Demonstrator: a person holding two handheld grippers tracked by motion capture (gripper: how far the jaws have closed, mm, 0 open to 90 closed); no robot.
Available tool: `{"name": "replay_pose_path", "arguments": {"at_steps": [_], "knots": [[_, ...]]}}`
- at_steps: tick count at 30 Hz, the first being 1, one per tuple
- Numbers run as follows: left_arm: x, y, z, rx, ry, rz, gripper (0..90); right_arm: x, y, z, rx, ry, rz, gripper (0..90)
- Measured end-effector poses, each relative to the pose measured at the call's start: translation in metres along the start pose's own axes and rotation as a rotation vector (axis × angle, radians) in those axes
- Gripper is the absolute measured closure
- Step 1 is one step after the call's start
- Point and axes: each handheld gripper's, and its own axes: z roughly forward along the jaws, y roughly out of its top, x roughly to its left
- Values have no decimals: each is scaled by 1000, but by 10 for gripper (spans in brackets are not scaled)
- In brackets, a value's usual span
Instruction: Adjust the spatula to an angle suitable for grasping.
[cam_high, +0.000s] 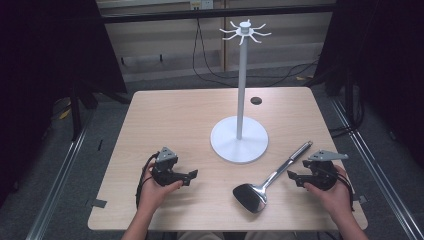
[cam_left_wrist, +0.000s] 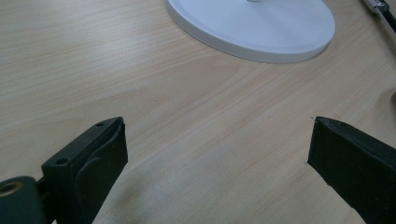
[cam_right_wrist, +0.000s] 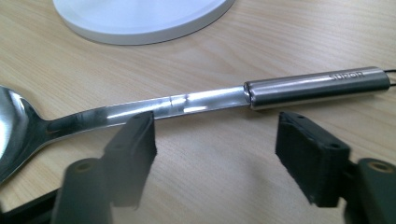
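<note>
A steel spatula (cam_high: 270, 180) lies flat on the wooden table (cam_high: 165, 120), blade toward the front edge and handle pointing back right. In the right gripper view its shaft and handle (cam_right_wrist: 280, 91) run across just beyond the jaws. My right gripper (cam_high: 295, 176) rests on the table right of the spatula, open, nothing between its jaws (cam_right_wrist: 215, 149). My left gripper (cam_high: 192, 176) sits at the front left, open, pointing right over bare wood (cam_left_wrist: 217, 154). A white hook stand (cam_high: 241, 75) rises from a round base (cam_high: 239, 140) at the middle.
The stand's white base (cam_left_wrist: 252, 28) lies ahead of the left jaws and also beyond the spatula (cam_right_wrist: 140, 18). A small dark round hole (cam_high: 256, 100) marks the table's back. Black frames and cables stand on the floor behind and beside the table.
</note>
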Motion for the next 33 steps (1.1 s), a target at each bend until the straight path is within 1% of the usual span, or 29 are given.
{"name": "replay_pose_path", "arguments": {"at_steps": [1, 3, 4, 5, 6, 7, 8, 9, 10, 11, 12, 13, 14, 15, 16, 17, 19, 23, 26, 28, 29, 30, 32, 33], "knots": [[-1, -1, -1, -4, 8, 1, 46, 1, 1, 1, 8, -1, -7, 366], [-1, -2, -2, 5, 12, 8, 46, 3, 3, 3, 20, -8, -18, 435], [-1, -2, -3, 1, 7, 1, 46, 3, 3, 3, 20, -8, -18, 435], [-1, -3, -3, 6, 11, 5, 47, 3, 3, 4, 29, -10, -28, 479], [-1, -4, -4, 0, 17, 0, 47, 4, 4, 6, 35, -14, -37, 523], [0, -4, -5, 4, 19, 6, 47, 4, 5, 6, 39, -17, -45, 568], [0, -4, -5, 7, 16, 7, 48, 4, 5, 7, 40, -20, -55, 617], [0, -5, -5, 1, 13, -1, 49, 5, 6, 7, 43, -18, -54, 651], [0, -5, -6, 2, 23, 1, 49, 4, 7, 8, 42, -12, -63, 686], [0, -5, -6, 0, 20, 0, 50, 4, 8, 9, 48, -17, -73, 738], [0, -6, -6, 4, 16, 3, 50, 4, 8, 9, 48, -17, -73, 738], [0, -6, -6, 4, 16, 4, 50, 4, 9, 10, 52, -14, -72, 758], [0, -6, -6, 5, 15, 3, 51, 4, 9, 10, 48, -22, -69, 784], [-1, -6, -6, 7, 19, 4, 52, 3, 10, 10, 31, -27, -56, 832], [-1, -6, -6, 8, 20, 6, 52, 3, 10, 10, 31, -27, -56, 832], [-2, -7, -6, 9, 23, 14, 53, 2, 11, 11, 17, -16, -47, 860], [-2, -7, -6, 12, 24, 19, 53, 2, 11, 12, 20, -13, -50, 871], [-1, -7, -6, 15, 23, 19, 55, 4, 11, 15, 50, -22, -59, 900], [-1, -8, -6, 15, 23, 16, 57, 3, 11, 17, 55, -26, -66, 900], [-1, -8, -6, 10, 25, 6, 58, 3, 10, 19, 59, -29, -62, 900], [0, -8, -7, 10, 27, 11, 58, 2, 10, 20, 52, -29, -57, 900], [0, -8, -7, 10, 27, 11, 58, 1, 10, 21, 51, -26, -66, 900], [1, -9, -7, 11, 25, 9, 58, 1, 10, 22, 59, -25, -61, 900], [1, -9, -7, 13, 26, 11, 59, 1, 10, 24, 58, -19, -70, 900]]}}
